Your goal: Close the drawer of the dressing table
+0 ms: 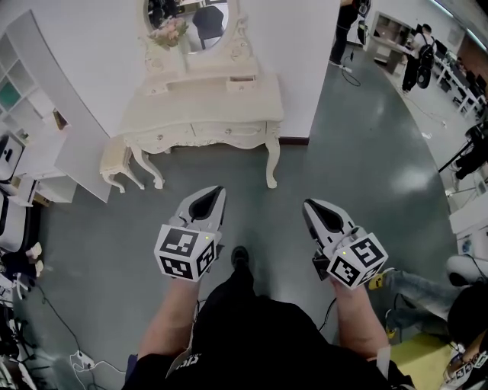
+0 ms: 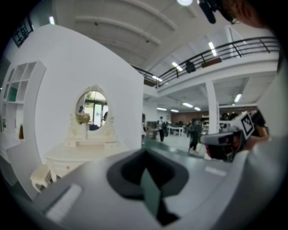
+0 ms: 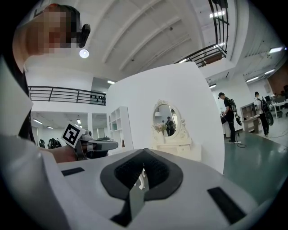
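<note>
**Left claw** (image 1: 219, 190): clenched, tips together, nothing between them. Its marker cube sits behind it, and the forearm is cut off by the lower edge.
**Right claw** (image 1: 308, 204): clenched likewise and empty. Both claws are held over the floor (image 1: 358, 152), pointing toward the furniture and well apart from it.
**Shoe** (image 1: 240, 256): one dark tip shows between the claws; the rest is hidden by the person's body.
**Dressing table** (image 1: 200, 131): cream with carved legs, standing against a white partition (image 1: 305, 46) ahead of the claws.
**Surface** (image 1: 213, 103): bare along the front edge.
**Drawer** (image 1: 242, 81): a small one at the back right corner of the surface. It seems to stand forward of its case but is too small to be sure. Whether the two front drawers under the front edge are shut cannot be told.
**Mirror** (image 1: 187, 19): oval, at the back edge, with its top cut off.
**Flowers** (image 1: 169, 32): back left of the surface, blurred.
**Stool** (image 1: 118, 161): by the left legs, partly tucked under.
**Shelf** (image 1: 27, 84): far left, cut off.
</note>
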Tool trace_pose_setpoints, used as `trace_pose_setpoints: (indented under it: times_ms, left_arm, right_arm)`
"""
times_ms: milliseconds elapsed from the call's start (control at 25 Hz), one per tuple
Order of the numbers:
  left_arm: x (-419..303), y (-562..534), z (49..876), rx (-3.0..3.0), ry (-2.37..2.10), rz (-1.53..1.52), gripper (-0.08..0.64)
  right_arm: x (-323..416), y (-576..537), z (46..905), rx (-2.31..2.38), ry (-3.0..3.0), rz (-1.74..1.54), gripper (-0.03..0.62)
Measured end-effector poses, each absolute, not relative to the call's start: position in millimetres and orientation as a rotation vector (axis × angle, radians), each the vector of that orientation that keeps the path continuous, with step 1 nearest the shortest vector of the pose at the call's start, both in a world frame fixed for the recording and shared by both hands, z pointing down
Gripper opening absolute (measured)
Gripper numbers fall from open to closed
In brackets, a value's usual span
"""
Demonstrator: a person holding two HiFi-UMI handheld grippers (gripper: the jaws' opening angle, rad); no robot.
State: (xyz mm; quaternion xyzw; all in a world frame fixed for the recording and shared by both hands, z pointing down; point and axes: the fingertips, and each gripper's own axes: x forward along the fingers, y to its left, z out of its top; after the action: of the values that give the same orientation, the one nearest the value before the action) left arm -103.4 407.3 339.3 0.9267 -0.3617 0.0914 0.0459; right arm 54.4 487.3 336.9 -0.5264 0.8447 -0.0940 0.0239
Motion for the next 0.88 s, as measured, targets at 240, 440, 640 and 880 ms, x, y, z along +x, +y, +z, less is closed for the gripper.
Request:
trace_pose_setpoints:
  times_ms: [240, 440, 640, 880]
  left_arm:
    - [-102.2, 342.8, 342.8, 2.799, -1.105, 0.209, 0.009]
    - [-98.8, 272.9, 343.4, 2.804, -1.082, 0.206, 0.009]
    - [-106.0, 204.0, 350.4, 2.791, -1.061, 0.239, 0.009]
    - [-119.7, 134.6, 360.8, 2.782, -1.024, 0.247, 0.009]
  right_arm:
    - [57.8, 428.4, 343.9, -1.638, 2.645, -0.301, -0.006]
    - [57.1, 358.7, 354.1, -1.666, 2.634, -0.352, -0.006]
    - [35.0, 289.4, 366.1, -1.637, 2.664, -0.427, -0.006]
    - [15.2, 217.4, 371.3, -1.662, 2.669, -0.478, -0.006]
